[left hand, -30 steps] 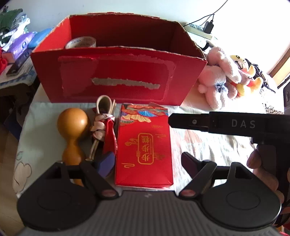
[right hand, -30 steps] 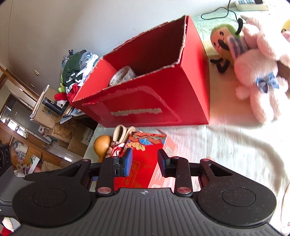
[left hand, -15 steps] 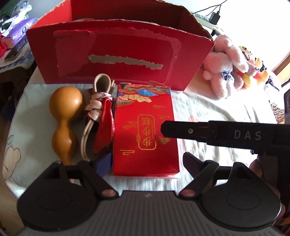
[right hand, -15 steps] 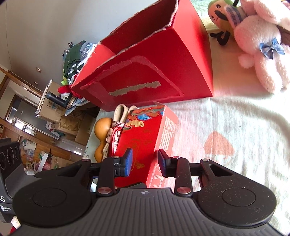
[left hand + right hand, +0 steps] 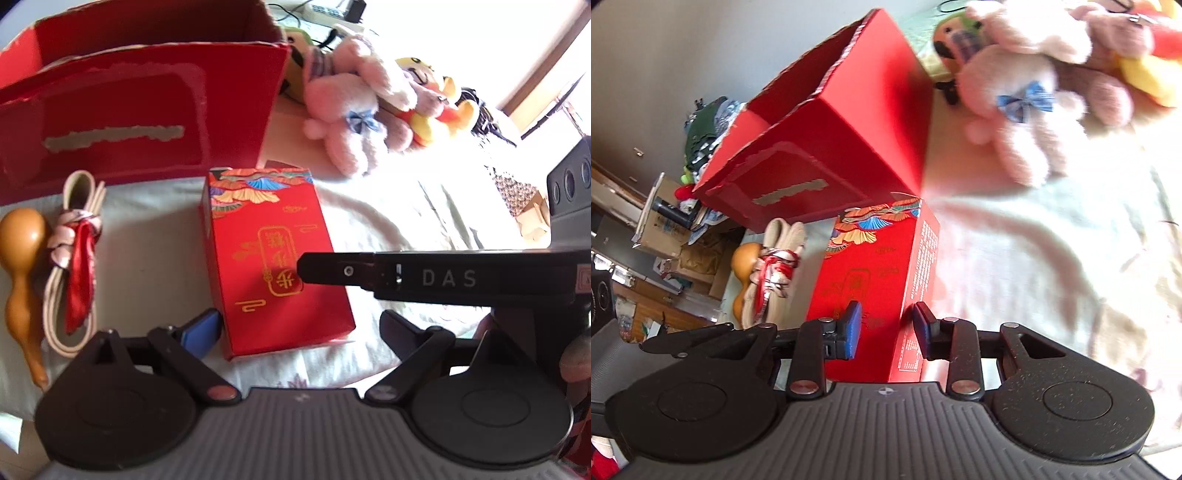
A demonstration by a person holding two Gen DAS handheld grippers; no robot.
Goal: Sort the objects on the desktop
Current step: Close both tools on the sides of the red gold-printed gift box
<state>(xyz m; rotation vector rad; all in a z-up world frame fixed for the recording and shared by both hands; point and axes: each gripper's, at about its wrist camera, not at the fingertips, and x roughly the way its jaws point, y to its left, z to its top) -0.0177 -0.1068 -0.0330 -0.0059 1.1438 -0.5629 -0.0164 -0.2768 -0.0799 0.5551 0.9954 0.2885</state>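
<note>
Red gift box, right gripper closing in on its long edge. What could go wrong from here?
1. The right gripper straddles only one top edge of the red gift box, near its end; an off-centre grip may let it swing or slip.
2. The left gripper is open around the same box end; the two could collide.
3. The belt and gourd lie close beside it.

A pink plush rabbit point(image 5: 354, 110) with a blue bow is lying on the pale cloth point(image 5: 424, 221) covering the tabletop, leaning against a yellow plush toy point(image 5: 432, 99). A green plush toy point(image 5: 955, 35) is sitting behind them, just beside the rabbit. A white power strip point(image 5: 325, 9) with a black cable is resting at the far edge. Clothes point(image 5: 705, 122) are piling up beyond the tabletop, with cardboard boxes point(image 5: 665, 221) standing below them.
</note>
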